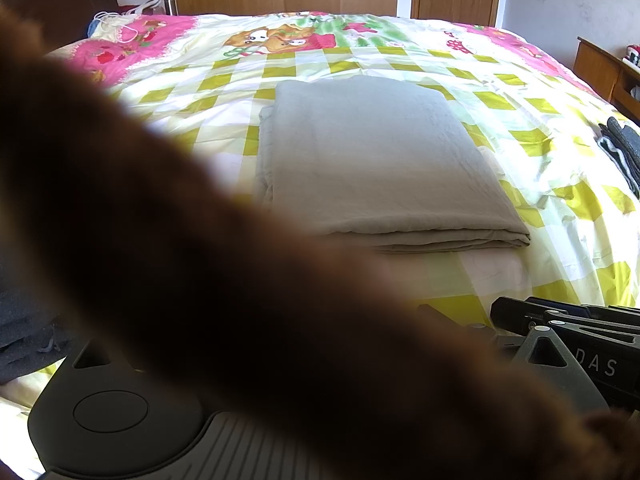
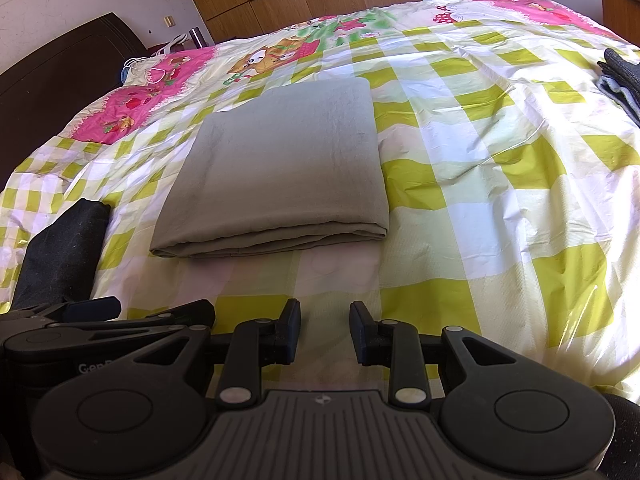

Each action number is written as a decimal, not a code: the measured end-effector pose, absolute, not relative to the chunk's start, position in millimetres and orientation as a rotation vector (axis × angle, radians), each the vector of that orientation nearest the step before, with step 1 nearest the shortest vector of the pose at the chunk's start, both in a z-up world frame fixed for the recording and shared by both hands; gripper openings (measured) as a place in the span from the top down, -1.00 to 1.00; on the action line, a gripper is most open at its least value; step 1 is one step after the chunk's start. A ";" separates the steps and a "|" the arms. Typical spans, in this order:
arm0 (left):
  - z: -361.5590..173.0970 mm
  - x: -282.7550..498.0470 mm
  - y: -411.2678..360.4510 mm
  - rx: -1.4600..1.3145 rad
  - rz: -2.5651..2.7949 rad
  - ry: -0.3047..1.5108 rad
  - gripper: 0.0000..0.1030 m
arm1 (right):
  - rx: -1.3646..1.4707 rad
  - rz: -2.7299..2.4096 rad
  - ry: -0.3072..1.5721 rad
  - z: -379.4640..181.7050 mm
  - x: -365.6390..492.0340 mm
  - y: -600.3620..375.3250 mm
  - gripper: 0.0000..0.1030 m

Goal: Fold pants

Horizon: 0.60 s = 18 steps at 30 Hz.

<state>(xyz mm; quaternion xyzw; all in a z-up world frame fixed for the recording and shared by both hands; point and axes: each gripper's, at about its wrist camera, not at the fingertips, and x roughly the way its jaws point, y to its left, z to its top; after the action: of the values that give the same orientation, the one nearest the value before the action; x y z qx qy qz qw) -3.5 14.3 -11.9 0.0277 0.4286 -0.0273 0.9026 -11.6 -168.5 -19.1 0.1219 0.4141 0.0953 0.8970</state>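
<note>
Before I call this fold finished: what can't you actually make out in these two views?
- Left gripper: in the left wrist view a blurred brown shape close to the lens hides its fingers; the right wrist view shows it only side-on, so open or shut is unclear.
- Dark grey clothes: cut off by the right edge in both views.
- Folded grey pants: underside layers hidden.
</note>
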 end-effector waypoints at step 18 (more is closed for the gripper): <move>-12.2 -3.6 14.5 0.049 -0.054 0.889 -0.96 | 0.253 0.198 0.858 -19.0 -11.5 -168.9 0.17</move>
<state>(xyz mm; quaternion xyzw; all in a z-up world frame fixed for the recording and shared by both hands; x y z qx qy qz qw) -3.6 14.5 -12.2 0.0237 0.4300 -0.0262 0.9021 -11.5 -168.9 -19.0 0.1220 0.4143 0.0955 0.8969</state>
